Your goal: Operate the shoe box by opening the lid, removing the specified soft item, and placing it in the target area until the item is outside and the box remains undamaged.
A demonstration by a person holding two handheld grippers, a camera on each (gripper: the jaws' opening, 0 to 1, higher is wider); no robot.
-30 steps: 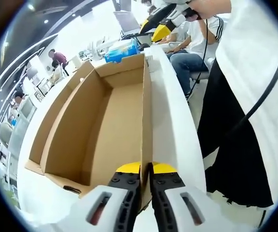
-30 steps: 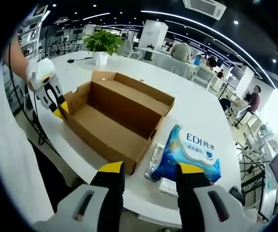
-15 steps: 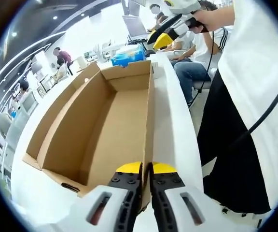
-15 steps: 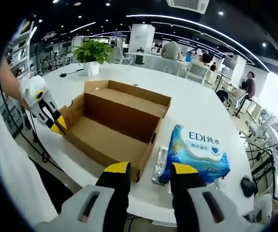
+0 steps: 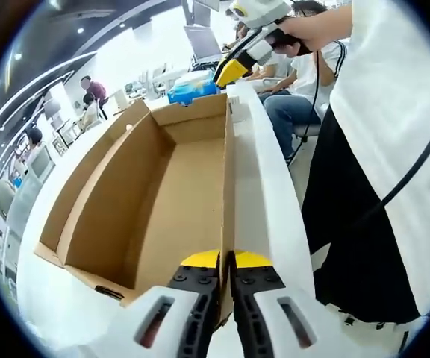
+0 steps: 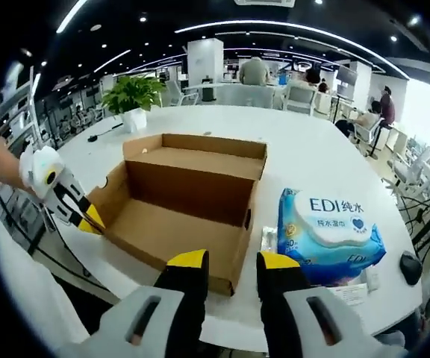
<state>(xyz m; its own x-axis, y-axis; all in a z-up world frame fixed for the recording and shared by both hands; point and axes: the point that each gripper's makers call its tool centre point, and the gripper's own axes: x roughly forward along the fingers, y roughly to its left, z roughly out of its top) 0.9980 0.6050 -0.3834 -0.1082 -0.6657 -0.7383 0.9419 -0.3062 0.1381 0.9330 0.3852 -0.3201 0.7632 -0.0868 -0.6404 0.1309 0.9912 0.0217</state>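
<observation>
The brown cardboard box (image 6: 189,198) sits open on the white table (image 6: 304,160), its inside bare. The left gripper (image 5: 225,262) pinches the box's near wall. The right gripper (image 6: 230,262) hangs before the box's end with jaws apart. Just right of it lies the blue wipes pack (image 6: 327,235), flat, outside the box.
</observation>
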